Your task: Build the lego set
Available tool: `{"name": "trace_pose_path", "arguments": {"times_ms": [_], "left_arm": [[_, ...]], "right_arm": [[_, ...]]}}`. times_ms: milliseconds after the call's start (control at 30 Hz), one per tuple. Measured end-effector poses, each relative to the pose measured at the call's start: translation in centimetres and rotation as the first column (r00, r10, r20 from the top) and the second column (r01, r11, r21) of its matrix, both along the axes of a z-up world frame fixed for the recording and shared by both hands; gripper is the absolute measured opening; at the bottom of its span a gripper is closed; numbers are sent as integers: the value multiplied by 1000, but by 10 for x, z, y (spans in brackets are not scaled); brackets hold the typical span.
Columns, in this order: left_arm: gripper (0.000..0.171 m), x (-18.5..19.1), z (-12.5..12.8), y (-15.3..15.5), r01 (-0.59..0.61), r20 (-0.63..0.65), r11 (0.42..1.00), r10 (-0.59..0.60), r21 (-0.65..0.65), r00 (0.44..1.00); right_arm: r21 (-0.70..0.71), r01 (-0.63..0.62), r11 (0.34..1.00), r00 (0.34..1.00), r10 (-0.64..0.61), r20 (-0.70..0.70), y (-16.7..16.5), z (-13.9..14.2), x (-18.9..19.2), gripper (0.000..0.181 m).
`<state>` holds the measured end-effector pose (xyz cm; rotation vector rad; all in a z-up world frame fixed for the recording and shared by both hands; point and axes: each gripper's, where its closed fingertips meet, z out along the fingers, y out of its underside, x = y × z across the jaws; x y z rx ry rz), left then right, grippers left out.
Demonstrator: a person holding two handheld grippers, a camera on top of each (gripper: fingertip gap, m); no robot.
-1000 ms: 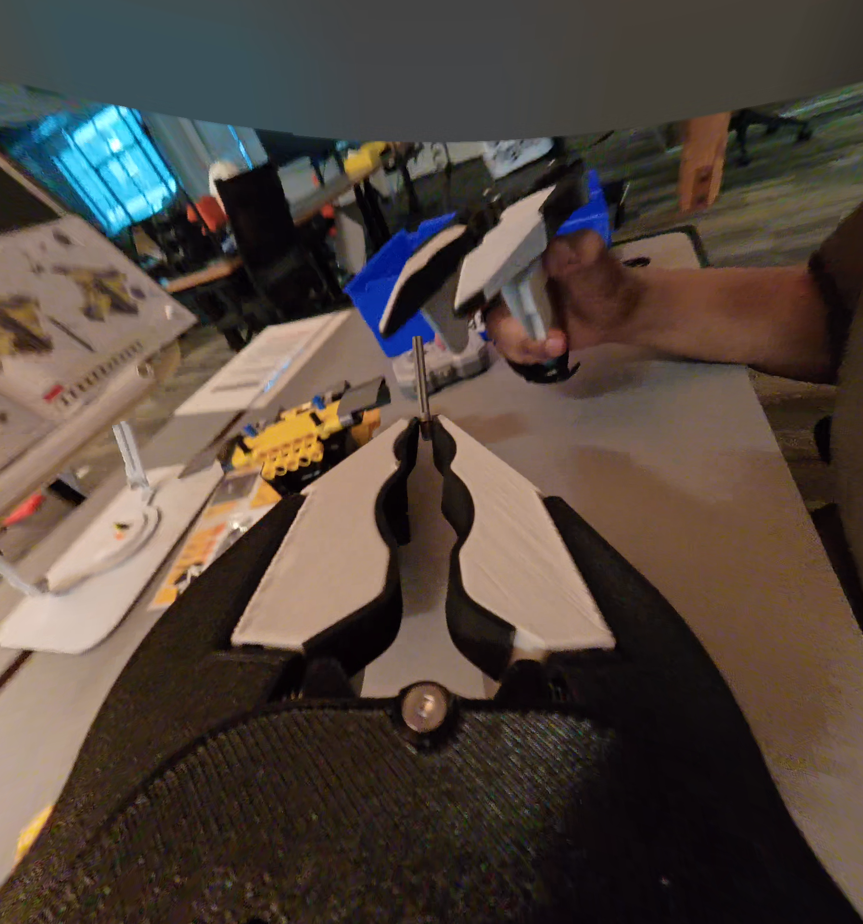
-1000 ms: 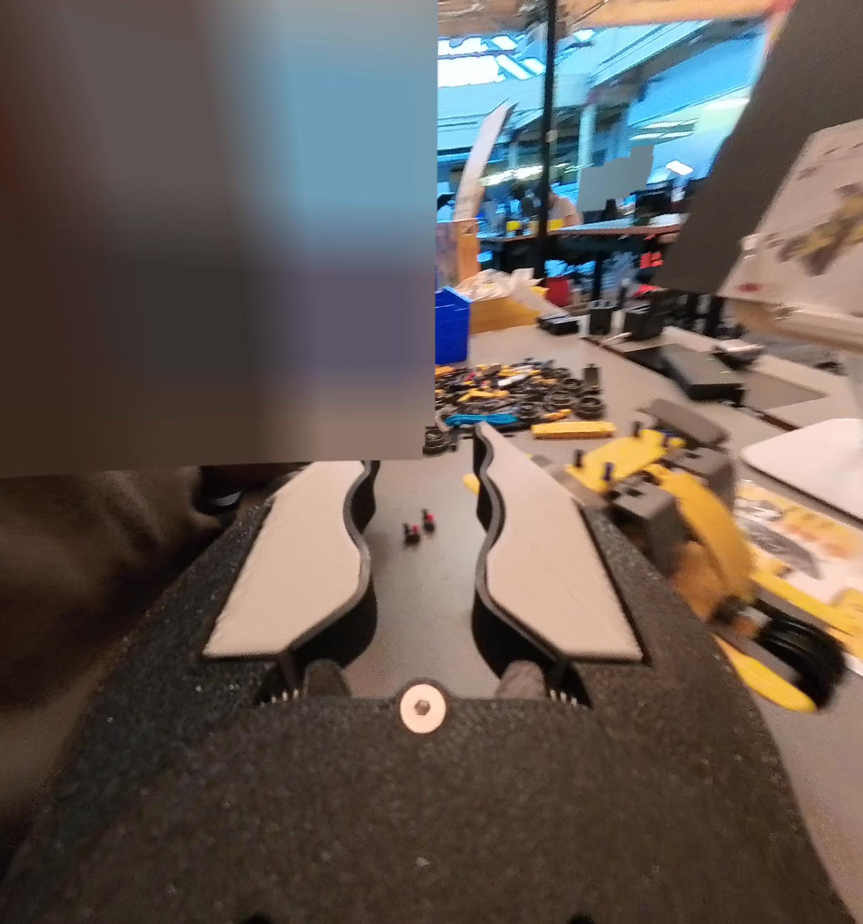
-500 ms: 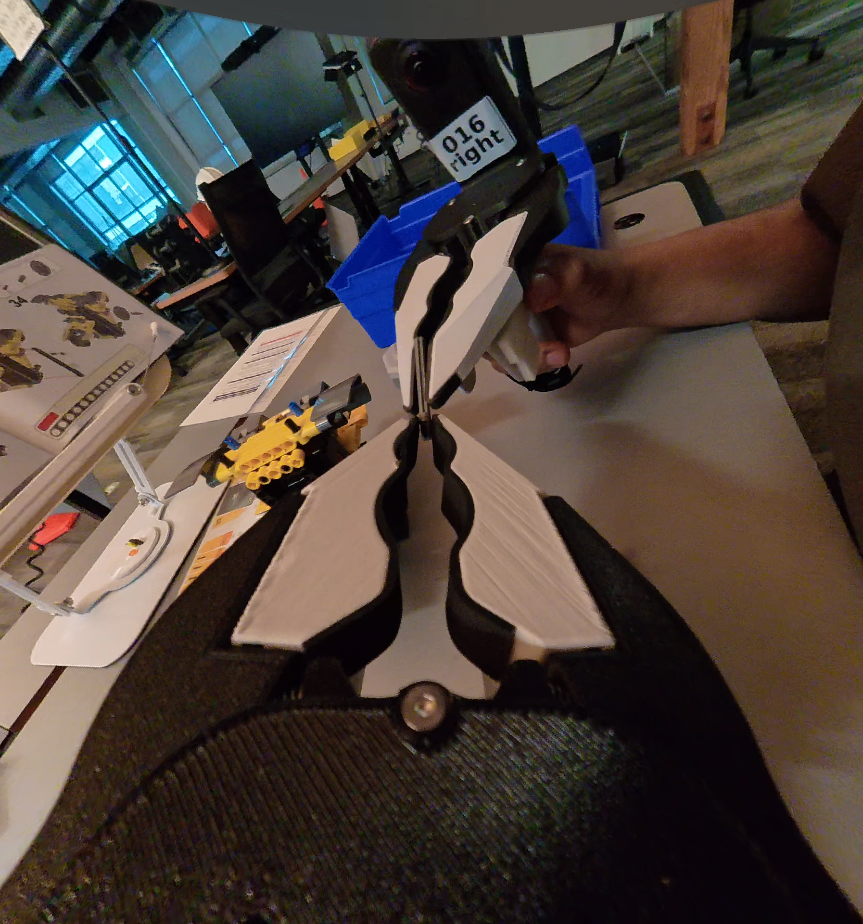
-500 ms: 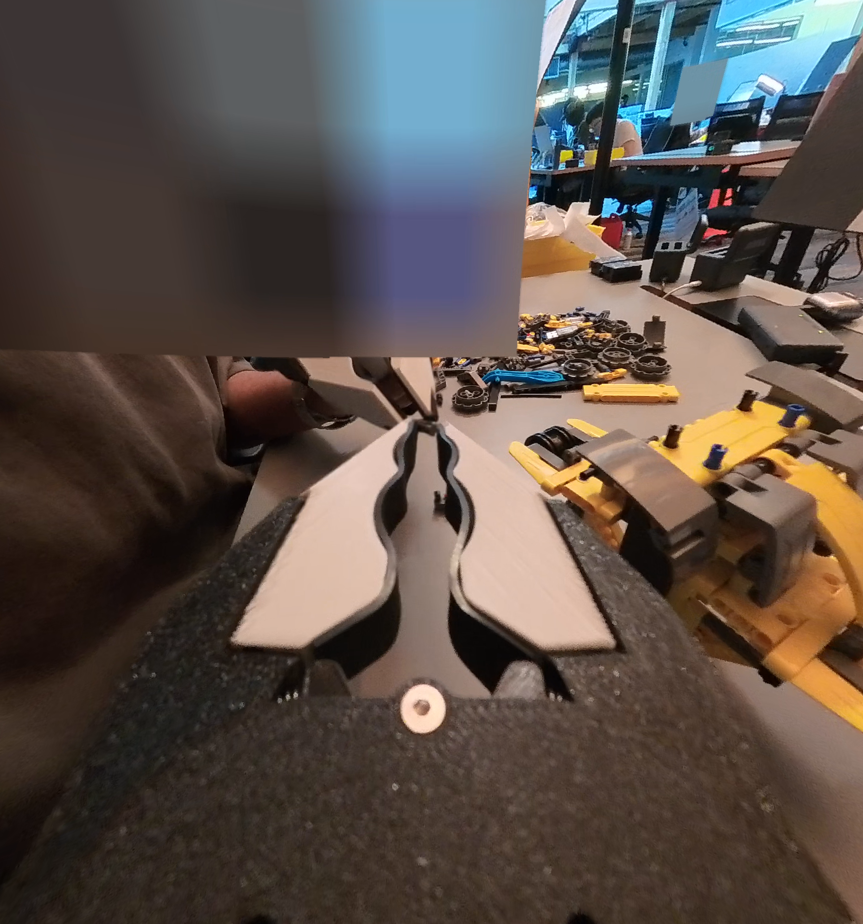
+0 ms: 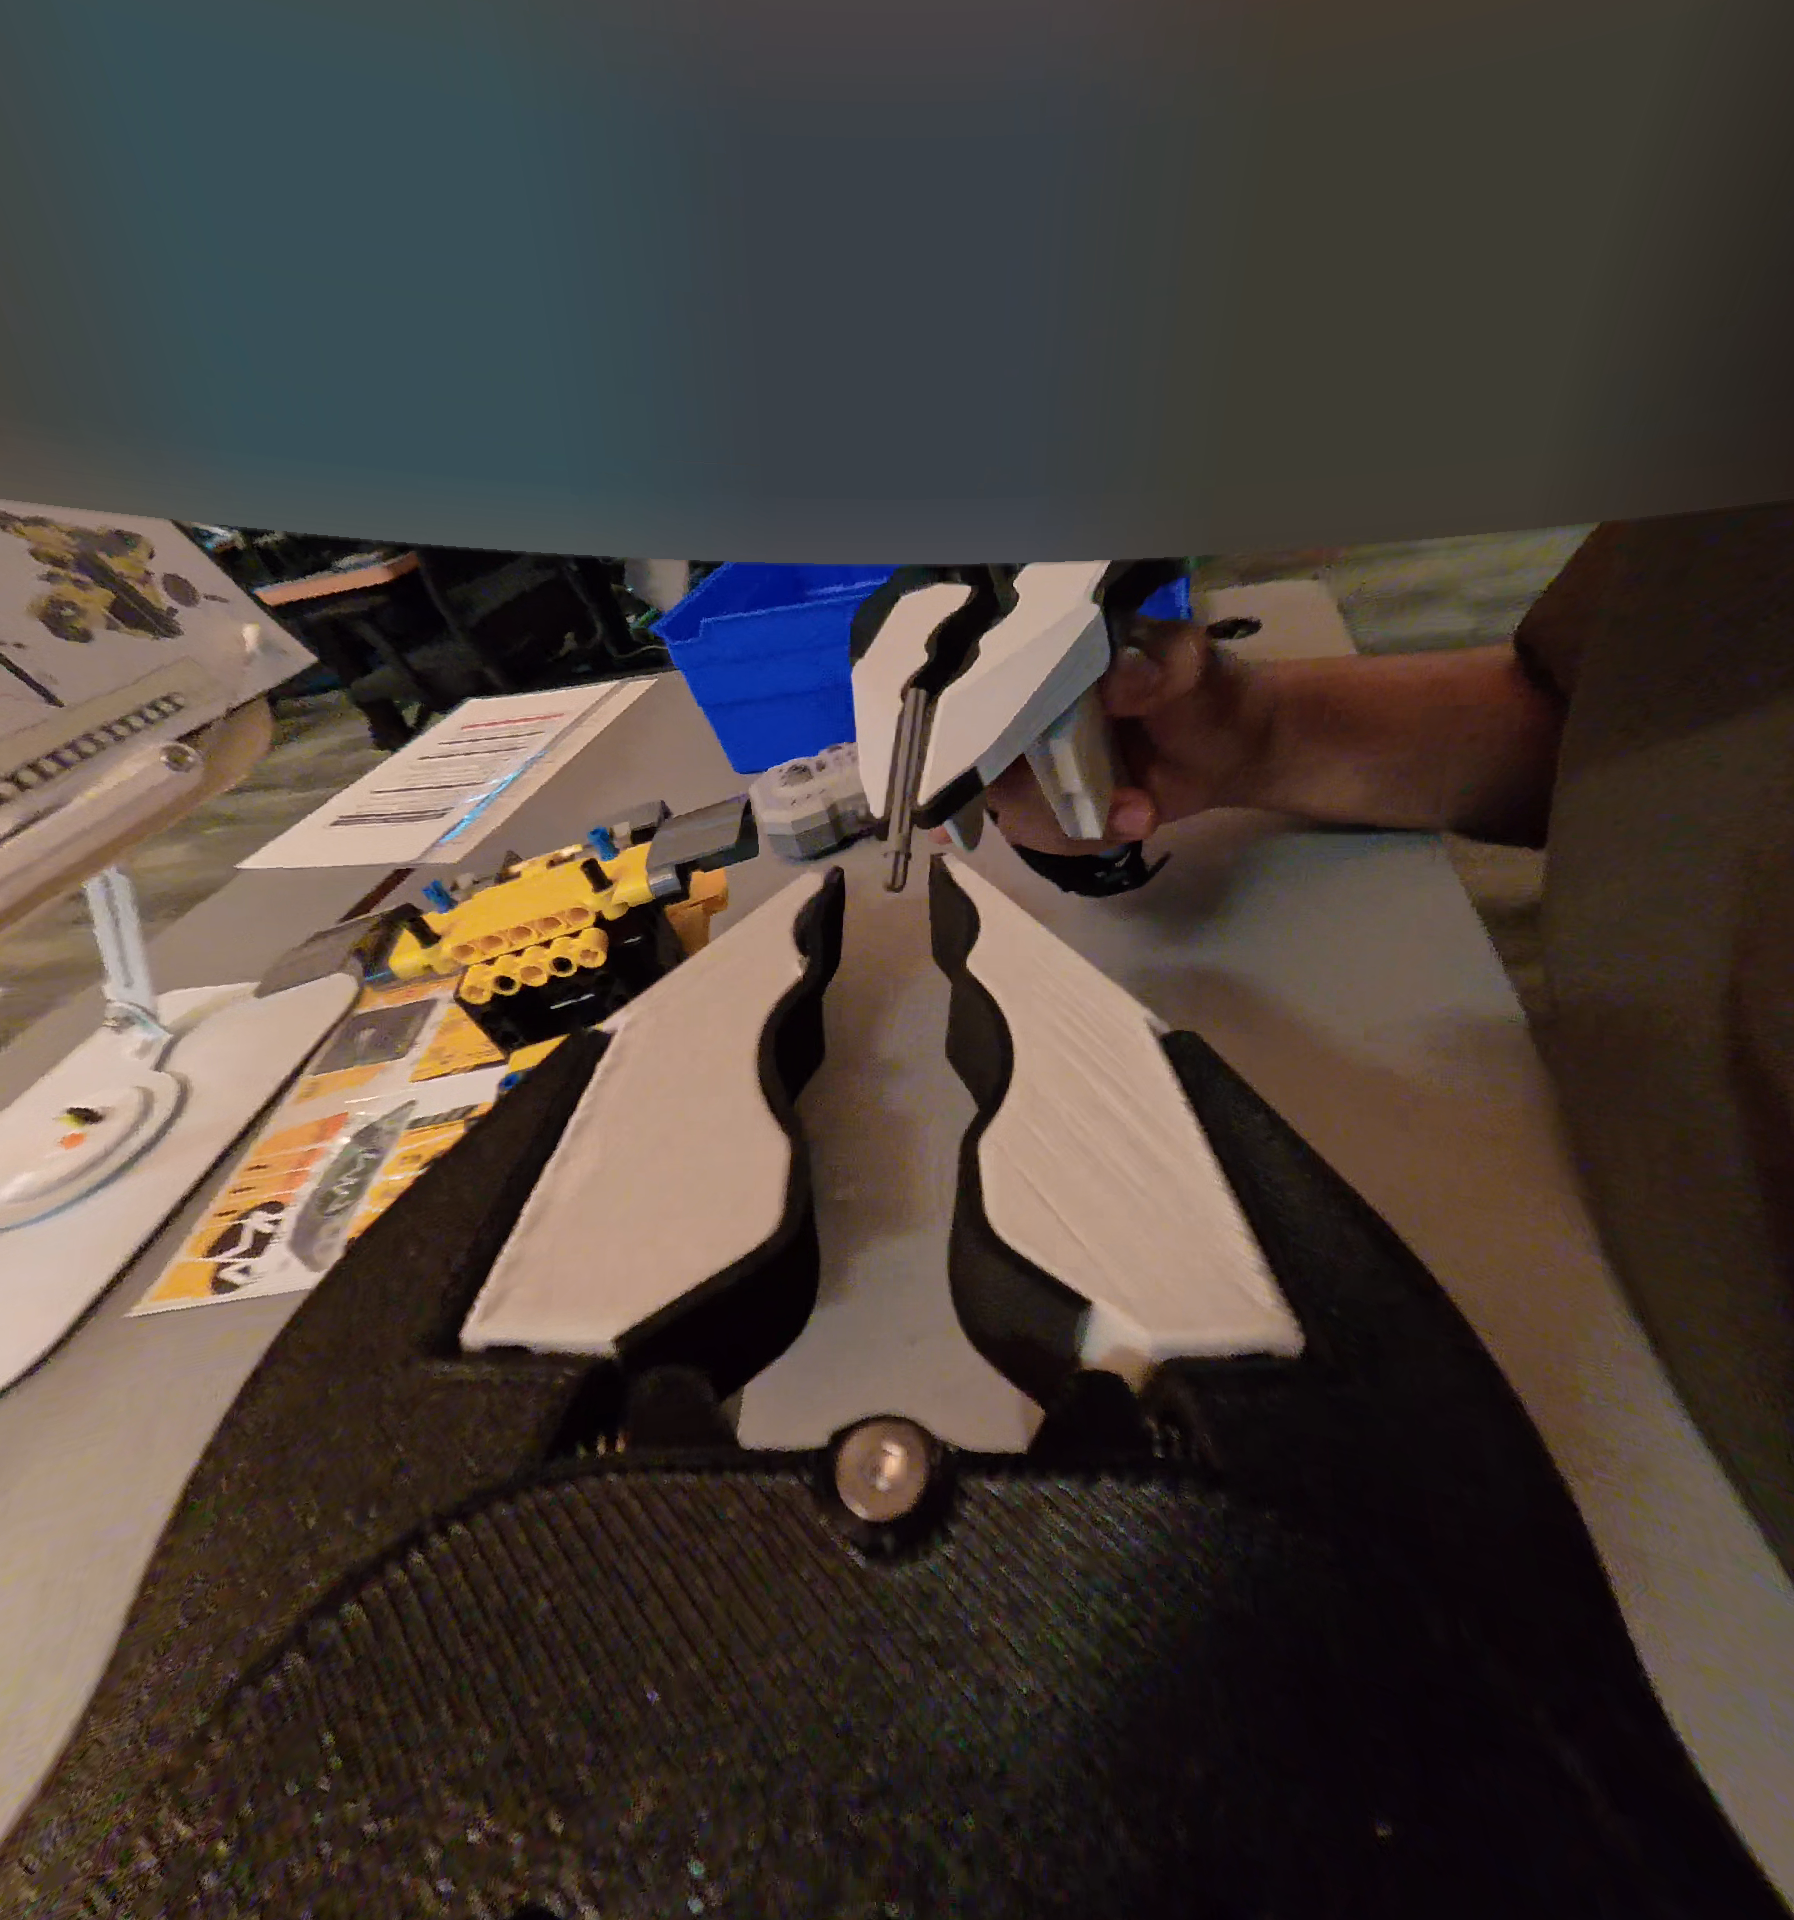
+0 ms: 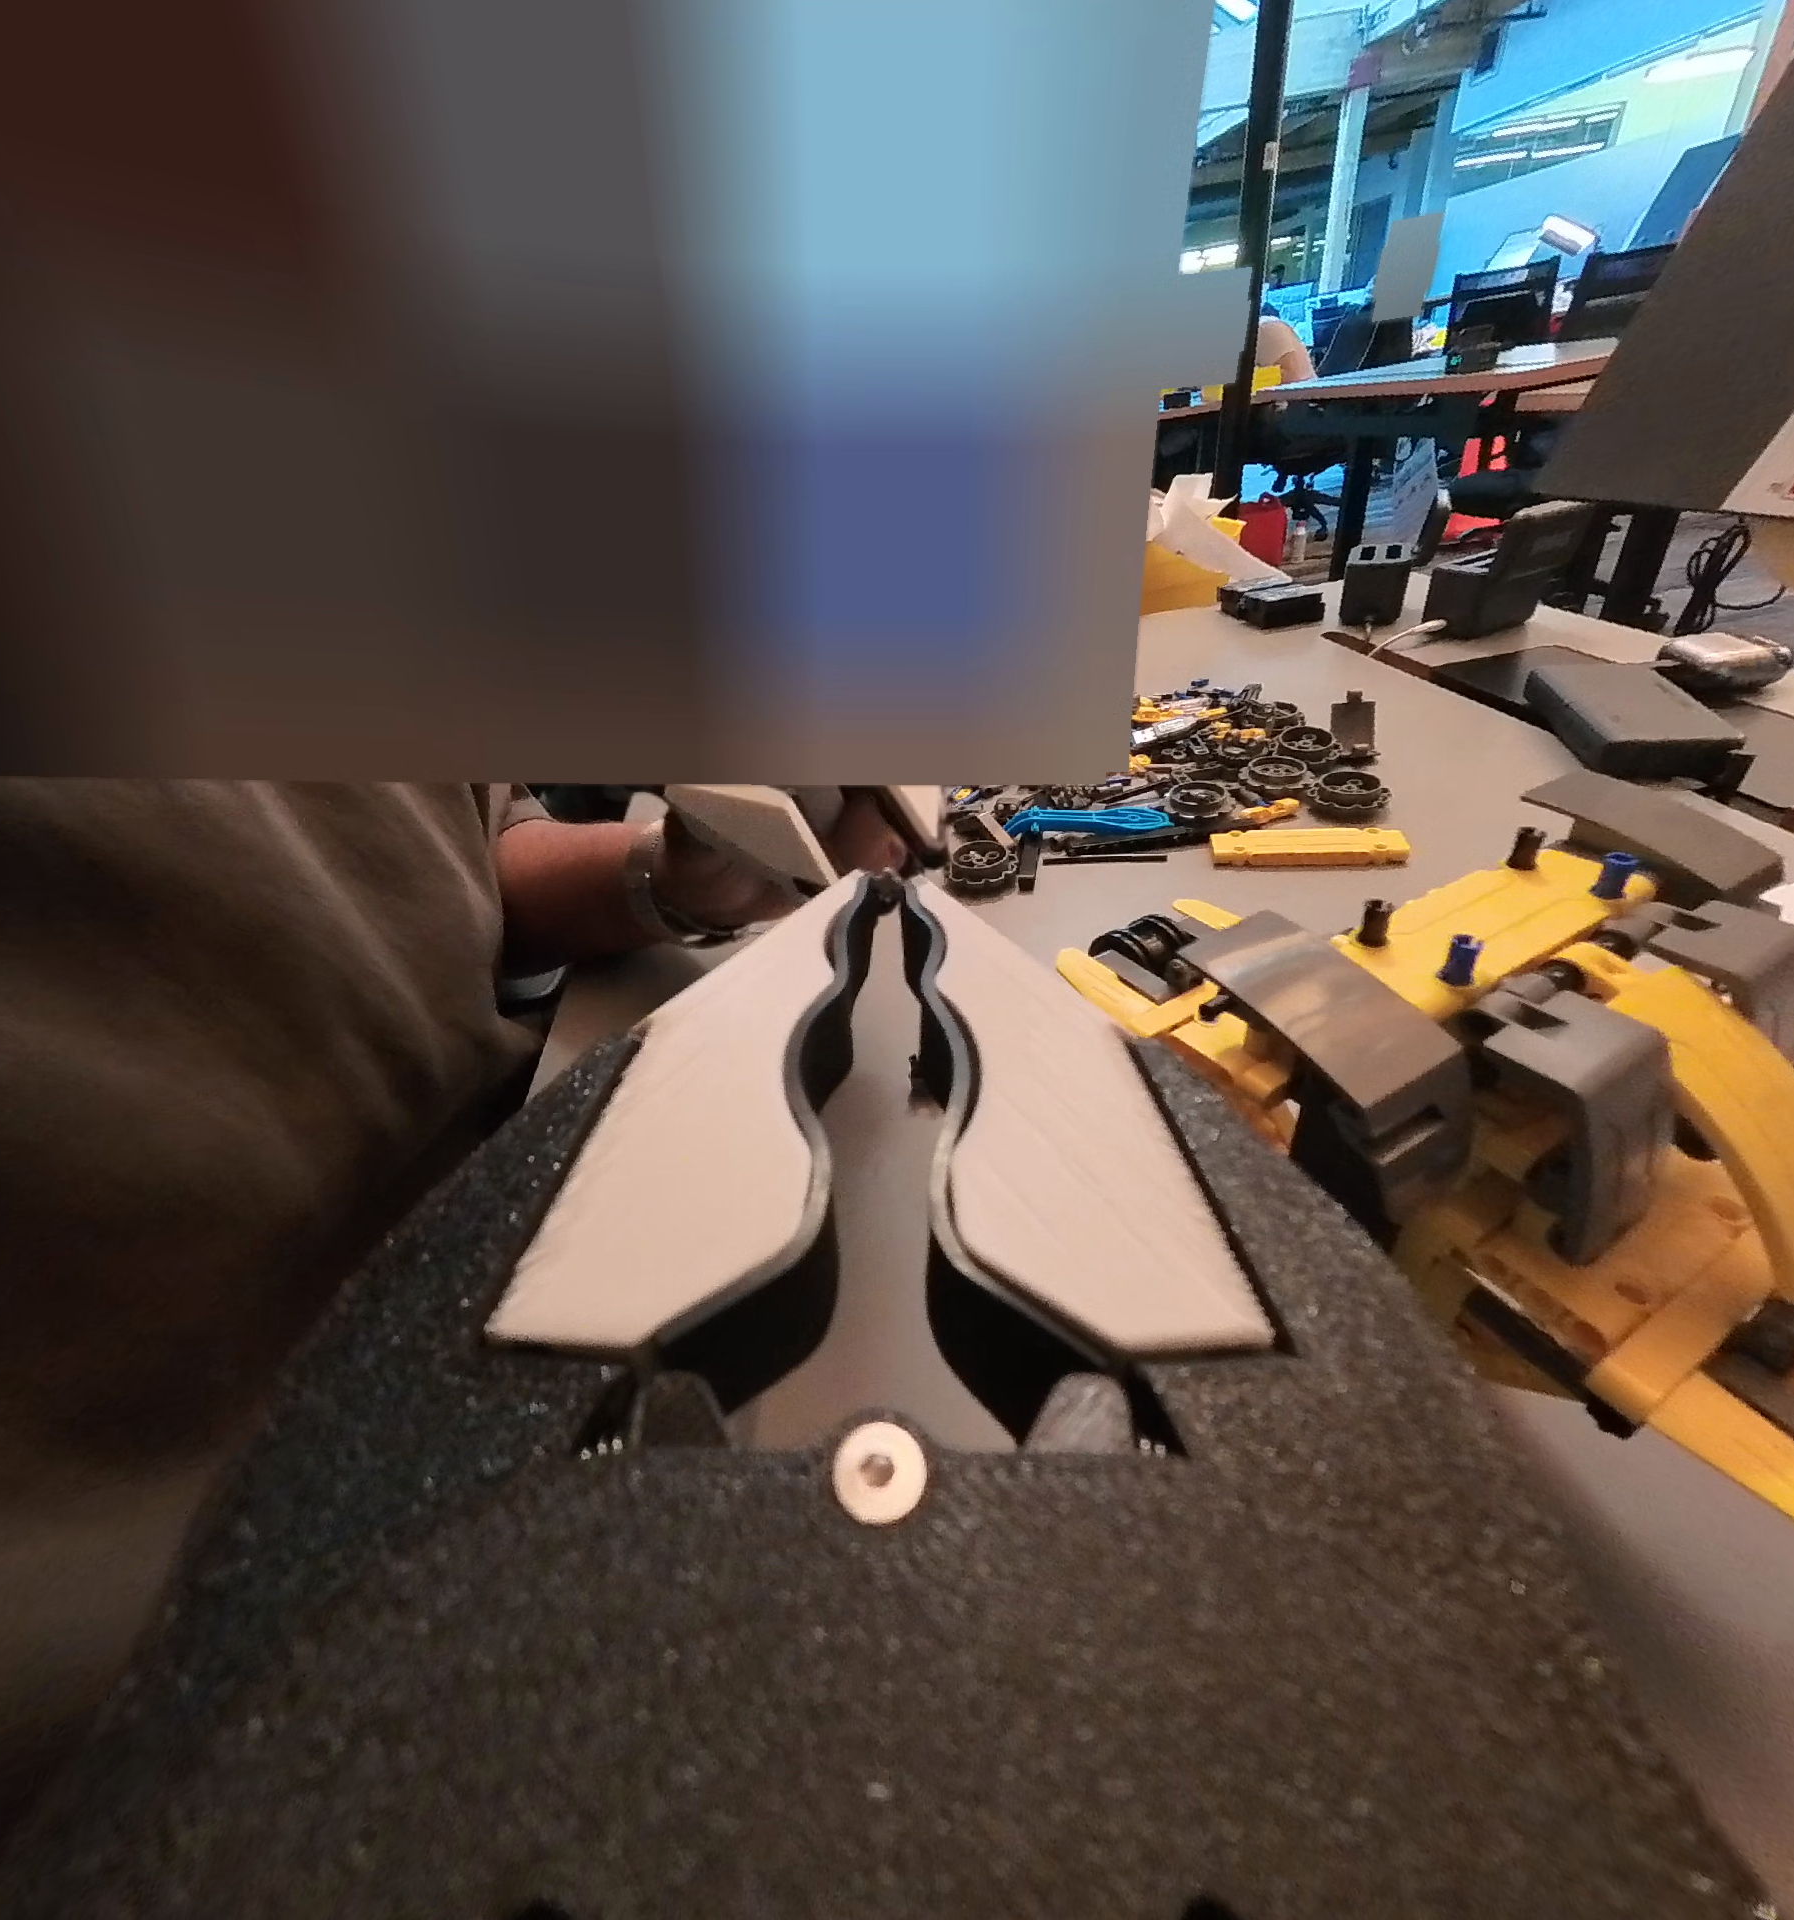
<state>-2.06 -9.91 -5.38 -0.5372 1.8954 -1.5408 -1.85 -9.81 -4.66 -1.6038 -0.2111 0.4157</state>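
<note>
My right gripper (image 6: 882, 885) is shut on a thin grey metal-coloured axle (image 6: 885, 881), seen end-on at its tips. In the left wrist view the right gripper (image 5: 919, 816) points down, held by a hand, and the axle (image 5: 905, 779) hangs between its fingers. My left gripper (image 5: 888, 881) is open just below it, its tips either side of the axle's lower end without gripping it. The left gripper's fingers (image 6: 758, 831) show just beyond my right gripper's tips. A yellow and grey brick-built vehicle model (image 5: 540, 935) sits to the left, and at the right in the right wrist view (image 6: 1495, 1039).
A blue bin (image 5: 768, 665), a grey block (image 5: 810, 805) and a printed sheet (image 5: 477, 769) lie behind. A booklet on a white stand (image 5: 62, 1143) and a sticker sheet (image 5: 332, 1174) are at the left. Loose pieces (image 6: 1257, 769) and a yellow beam (image 6: 1308, 847) lie beyond the model. My two grippers' fingertips are within a few centimetres of each other.
A second ago my left gripper held the axle upright and the right was open. The right closed on the axle, then the left opened and let it go.
</note>
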Motion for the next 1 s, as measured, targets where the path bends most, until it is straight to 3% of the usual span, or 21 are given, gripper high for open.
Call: {"name": "trace_pose_path", "arguments": {"times_ms": [167, 467, 1000], "left_arm": [[22, 5, -1, 7, 28, -80, 992, -38, -122, 996], [26, 12, -18, 5, 2, -86, 999, -6, -45, 996], [27, 33, -45, 37, -98, -132, 994, 103, 39, 986]], "right_arm": [[33, 88, 996, 996, -89, 22, 2, 2, 10, 4], [27, 159, 987, 985, -160, 67, 8, -8, 17, 4], [-32, 155, 987, 988, -154, 19, 13, -22, 27, 4]]}}
